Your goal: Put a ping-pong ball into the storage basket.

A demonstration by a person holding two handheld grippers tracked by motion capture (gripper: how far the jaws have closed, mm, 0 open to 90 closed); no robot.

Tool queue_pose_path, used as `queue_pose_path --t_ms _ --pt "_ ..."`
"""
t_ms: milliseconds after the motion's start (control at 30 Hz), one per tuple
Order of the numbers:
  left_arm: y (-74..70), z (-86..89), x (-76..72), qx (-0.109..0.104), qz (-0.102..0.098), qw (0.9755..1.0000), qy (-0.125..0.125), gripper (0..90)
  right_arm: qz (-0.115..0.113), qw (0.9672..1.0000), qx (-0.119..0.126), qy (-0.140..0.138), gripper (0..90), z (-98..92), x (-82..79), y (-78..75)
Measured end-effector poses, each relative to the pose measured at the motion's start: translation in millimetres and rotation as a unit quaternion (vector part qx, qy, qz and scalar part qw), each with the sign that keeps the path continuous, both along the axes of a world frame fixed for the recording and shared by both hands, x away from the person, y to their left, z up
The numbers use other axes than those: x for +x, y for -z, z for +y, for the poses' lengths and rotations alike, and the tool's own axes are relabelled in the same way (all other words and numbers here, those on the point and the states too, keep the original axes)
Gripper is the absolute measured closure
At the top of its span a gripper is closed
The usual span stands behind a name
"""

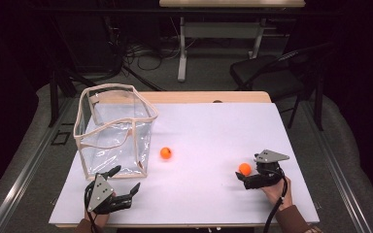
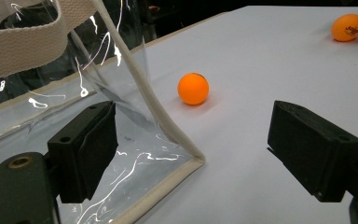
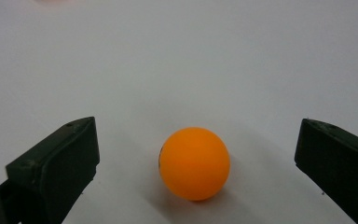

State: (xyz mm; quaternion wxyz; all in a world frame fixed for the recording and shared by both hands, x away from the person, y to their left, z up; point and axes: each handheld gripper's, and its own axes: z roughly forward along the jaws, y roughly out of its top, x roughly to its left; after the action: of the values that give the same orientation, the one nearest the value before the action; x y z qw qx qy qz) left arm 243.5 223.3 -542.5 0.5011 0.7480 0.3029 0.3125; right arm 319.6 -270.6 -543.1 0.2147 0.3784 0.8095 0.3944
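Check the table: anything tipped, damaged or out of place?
Nothing stands out. The clear bag stands upright and open, and two orange balls sit loose on the white table, one between the open right gripper's jaws.

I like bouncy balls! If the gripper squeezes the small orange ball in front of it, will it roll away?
Probably, if nudged off-centre: the small orange ball is round and smooth and rests loose on the flat white table. It looks like a hollow ping-pong ball, so likely very light. The right gripper is open with its jaws on either side, so an even squeeze should trap it.
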Motion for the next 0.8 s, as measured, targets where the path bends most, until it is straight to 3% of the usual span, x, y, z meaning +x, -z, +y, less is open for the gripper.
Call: queue_pose_path --t_ms 367,667,800 --pt "-0.3 0.3 -0.1 0.001 -0.002 1.0 0.0 15.8 0.023 0.9997 -0.008 0.0 0.0 3.4 11.9 9.9" --pt "-0.6 0.8 -0.6 0.0 -0.002 1.0 -0.002 15.8 0.023 0.9995 -0.022 0.002 0.4 6.3 10.6 14.8" --pt "-0.5 1.8 -1.0 -0.003 -0.001 1.0 -0.003 15.8 0.016 0.9994 -0.03 0.006 12.5 7.2 7.1 13.8"
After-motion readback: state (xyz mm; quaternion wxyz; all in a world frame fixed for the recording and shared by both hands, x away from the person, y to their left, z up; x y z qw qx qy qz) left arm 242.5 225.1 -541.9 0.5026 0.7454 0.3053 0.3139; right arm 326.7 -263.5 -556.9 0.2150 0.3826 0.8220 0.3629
